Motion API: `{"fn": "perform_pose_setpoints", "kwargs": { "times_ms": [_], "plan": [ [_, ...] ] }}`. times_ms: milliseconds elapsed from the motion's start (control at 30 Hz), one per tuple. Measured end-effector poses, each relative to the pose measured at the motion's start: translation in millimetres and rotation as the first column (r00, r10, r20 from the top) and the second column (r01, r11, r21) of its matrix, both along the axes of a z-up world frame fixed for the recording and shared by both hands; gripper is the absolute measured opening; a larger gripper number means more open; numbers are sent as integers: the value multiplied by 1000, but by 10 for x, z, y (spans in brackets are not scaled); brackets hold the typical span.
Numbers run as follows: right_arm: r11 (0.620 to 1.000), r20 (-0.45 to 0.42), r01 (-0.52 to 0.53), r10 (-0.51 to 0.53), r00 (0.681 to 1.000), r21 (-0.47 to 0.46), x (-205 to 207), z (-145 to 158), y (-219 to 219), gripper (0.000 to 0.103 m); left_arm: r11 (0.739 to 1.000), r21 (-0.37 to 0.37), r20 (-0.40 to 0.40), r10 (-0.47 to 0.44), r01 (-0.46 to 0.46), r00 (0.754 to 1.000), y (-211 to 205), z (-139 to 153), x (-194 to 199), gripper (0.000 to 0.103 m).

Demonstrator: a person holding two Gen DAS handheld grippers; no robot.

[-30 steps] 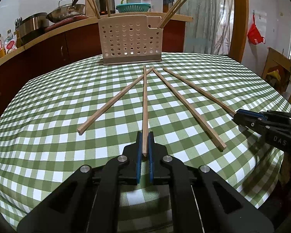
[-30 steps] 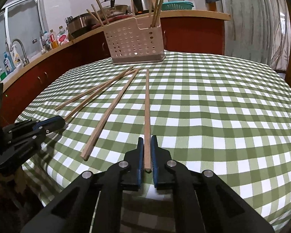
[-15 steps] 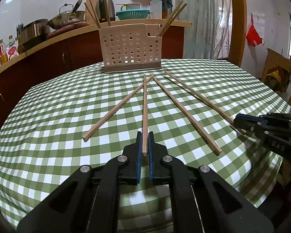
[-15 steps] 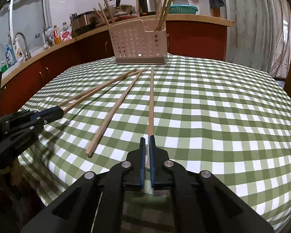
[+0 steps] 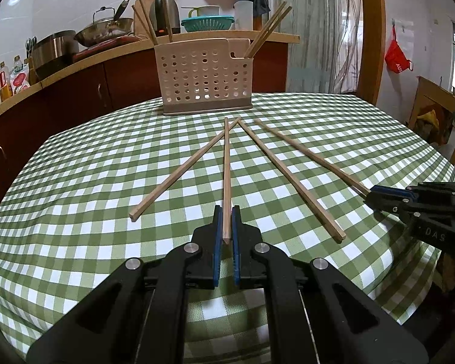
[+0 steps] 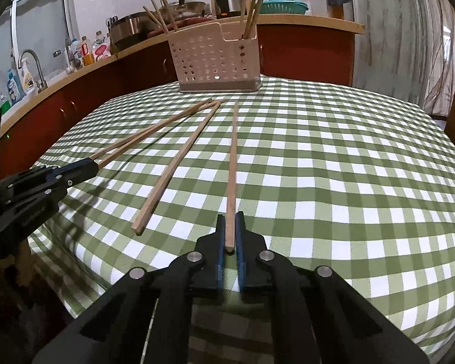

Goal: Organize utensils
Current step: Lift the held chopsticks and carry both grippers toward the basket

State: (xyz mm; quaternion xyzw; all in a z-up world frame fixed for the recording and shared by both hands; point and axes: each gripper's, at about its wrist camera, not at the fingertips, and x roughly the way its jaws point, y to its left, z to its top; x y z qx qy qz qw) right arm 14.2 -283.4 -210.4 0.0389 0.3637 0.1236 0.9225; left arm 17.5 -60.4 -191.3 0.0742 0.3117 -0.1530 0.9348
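Several wooden chopsticks lie fanned out on the green checked tablecloth [image 5: 75, 182]. My left gripper [image 5: 226, 217] is shut on the near end of the middle chopstick [image 5: 226, 166]. My right gripper [image 6: 230, 221] is shut on the near end of the rightmost chopstick [image 6: 233, 157], which also shows in the left wrist view [image 5: 303, 151]. Two loose chopsticks [image 5: 179, 173] [image 5: 285, 176] lie beside them. A beige perforated utensil holder [image 5: 203, 79] stands at the table's far side with chopsticks standing in its left and right compartments.
A kitchen counter [image 5: 75, 60] with pots, bottles, a kettle and a teal colander runs behind the table. A sink tap [image 6: 30, 60] is at the left in the right wrist view. The table edge drops off close below both grippers.
Both grippers have lifted a little with their chopstick ends and the view has tilted up. The right gripper has closed onto its chopstick. The holder looks slightly nearer.
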Motion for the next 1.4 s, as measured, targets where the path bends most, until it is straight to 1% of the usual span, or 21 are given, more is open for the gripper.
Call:
{"fn": "perform_pose_setpoints", "kwargs": {
  "times_ms": [233,633,933,1267,1400],
  "plan": [
    [1000,62,19,-19,998,-4,-67,154,-42,7,1000,-14,26,7,-7,1000,18,82,-43,6],
    [999,183,39,-40,982,10,-120,570,-119,7,998,-56,122,26,-19,992,113,478,-125,6],
    [999,273,54,-53,960,6,-139,901,-178,7,997,-81,206,35,-18,978,164,797,-129,6],
    [999,317,54,-52,947,3,2,1105,-224,7,994,-110,255,38,-10,966,181,1007,36,6],
    [999,331,47,-45,943,3,134,1232,-223,7,993,-121,282,37,-2,959,178,1127,154,6]
  ]
}}
